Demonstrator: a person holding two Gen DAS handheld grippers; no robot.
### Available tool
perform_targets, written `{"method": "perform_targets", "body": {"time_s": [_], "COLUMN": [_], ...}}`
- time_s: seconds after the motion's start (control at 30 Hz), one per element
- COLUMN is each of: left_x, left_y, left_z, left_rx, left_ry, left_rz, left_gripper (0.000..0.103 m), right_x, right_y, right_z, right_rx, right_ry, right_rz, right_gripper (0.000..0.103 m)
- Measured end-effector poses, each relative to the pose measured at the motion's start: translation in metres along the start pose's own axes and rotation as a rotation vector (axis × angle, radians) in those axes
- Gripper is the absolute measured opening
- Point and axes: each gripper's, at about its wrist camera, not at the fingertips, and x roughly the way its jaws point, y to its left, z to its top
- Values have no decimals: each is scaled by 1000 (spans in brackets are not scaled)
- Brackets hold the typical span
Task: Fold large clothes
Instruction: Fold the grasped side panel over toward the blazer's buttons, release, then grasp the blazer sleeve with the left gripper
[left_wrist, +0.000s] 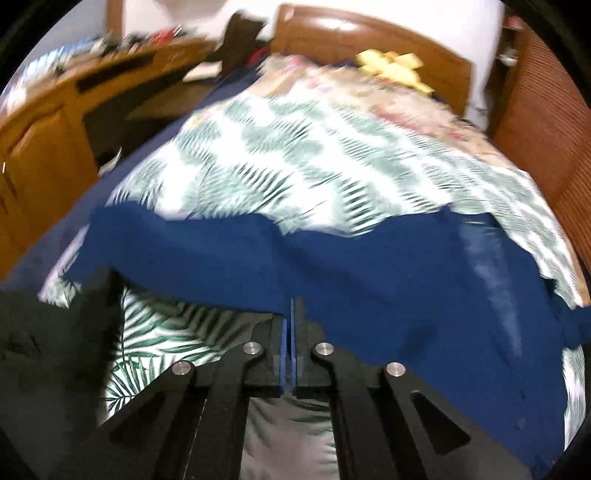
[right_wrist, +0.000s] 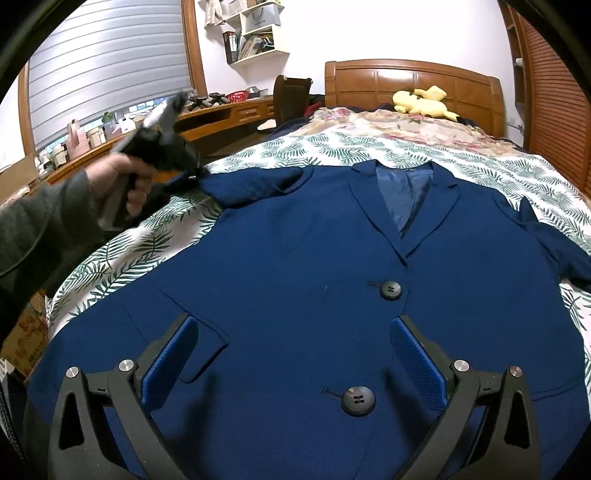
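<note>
Navy blue woven blazer (right_wrist: 295, 280) is lying front-up, buttoned, on the palm-leaf-print bed cover (right_wrist: 147, 243). Left tool (left_wrist: 289, 317) is pinching the left sleeve, fingers closed on cloth. Right tool (right_wrist: 293, 354) is hovering spread wide above the hem. Fabric looks soft, medium-weight, lining probably slippery; seams and shoulders offer firmest hold.

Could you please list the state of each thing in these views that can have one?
Blue jacket: lying face up on the bed, buttoned, not yet folded.
Left sleeve: lifted at its end.
Left gripper: shut on the left sleeve.
Right gripper: open, above the jacket front, holding nothing.
Window blind: mostly lowered.
</note>
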Motion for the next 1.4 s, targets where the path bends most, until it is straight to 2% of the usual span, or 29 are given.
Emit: {"method": "perform_targets", "body": {"time_s": [0.07, 0.23, 0.33, 0.47, 0.53, 0.57, 0.6, 0.63, 0.7, 0.77, 0.93, 1.17, 1.4], "left_x": [-18, -64, -77, -85, -88, -92, -97, -99, -111, -121, -109, -52, 1], "left_y": [-22, -80, -104, -118, -120, -118, -117, -117, -116, -111, -90, -33, 13], "left_z": [1, -14, -30, -45, -49, -51, -52, -53, -56, -58, -55, -57, -68], "left_rx": [52, 168, 230, 280, 287, 289, 292, 296, 311, 314, 286, 165, 47], "left_ry": [-22, -62, -59, -40, -38, -50, -66, -80, -125, -156, -151, -89, 4], "left_rz": [-5, -88, -82, -75, -70, -73, -76, -74, -70, -68, -32, 27, 43], "left_gripper": [1, 1, 1, 2, 12, 24, 41, 48, 70, 78, 79, 79, 79], "right_x": [0, -8, -12, -19, -20, -19, -19, -18, -16, -15, -14, -15, -30], "right_y": [-1, -2, 0, 0, -1, -2, -1, -1, 2, 5, 8, 9, 8], "right_z": [0, -1, -3, -4, -5, -5, -6, -7, -6, -5, -6, -5, 3], "right_rx": [2, 1, -14, -22, -18, -15, -13, -13, -12, -15, -32, -42, -64], "right_ry": [-3, -20, -8, -19, -21, -20, -18, -18, -16, -14, -15, -10, -36], "right_rz": [2, 6, 4, -8, -12, -13, -15, -16, -16, -18, -26, -31, -38], "right_gripper": [103, 103, 103, 103, 103, 103, 103, 103, 103, 103, 103, 103, 103]}}
